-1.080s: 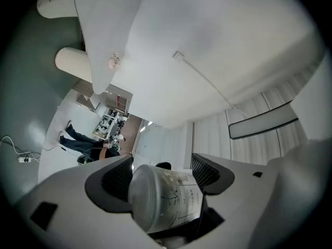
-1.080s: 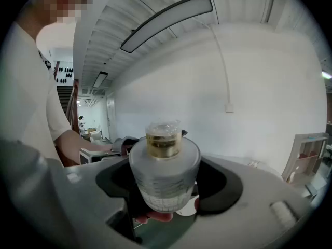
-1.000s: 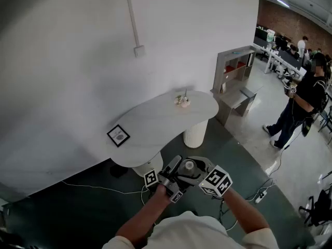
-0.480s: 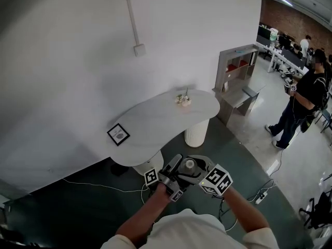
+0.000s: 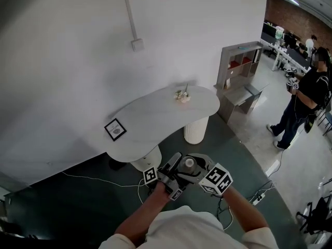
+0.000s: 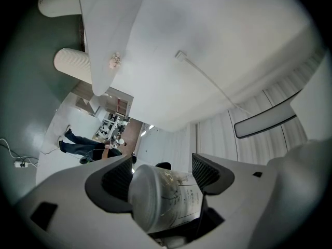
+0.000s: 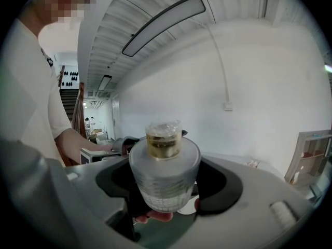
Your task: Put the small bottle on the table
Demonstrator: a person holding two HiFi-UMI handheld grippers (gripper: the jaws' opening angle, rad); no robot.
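The small bottle (image 5: 189,163) is frosted glass with a gold neck and a clear cap. It is held in front of my body, above the dark green floor and short of the white table (image 5: 155,123). In the right gripper view the small bottle (image 7: 164,173) stands upright between the dark pads of my right gripper (image 7: 165,183), which is shut on it. In the left gripper view the small bottle (image 6: 161,196) shows its round end and printed side inside my left gripper (image 6: 162,173), also shut on it. In the head view my left gripper (image 5: 178,166) and right gripper (image 5: 198,166) meet at the bottle.
On the table are a small framed picture (image 5: 115,129) at its near left and a little flower ornament (image 5: 182,95) at its far side. A grey shelf unit (image 5: 241,71) stands to the right. A person (image 5: 306,102) stands far right. Cables (image 5: 93,180) and a power strip (image 5: 258,197) lie on the floor.
The head view has drifted a little, so the table sits slightly further left and up. Both grippers and the bottle keep the same pose.
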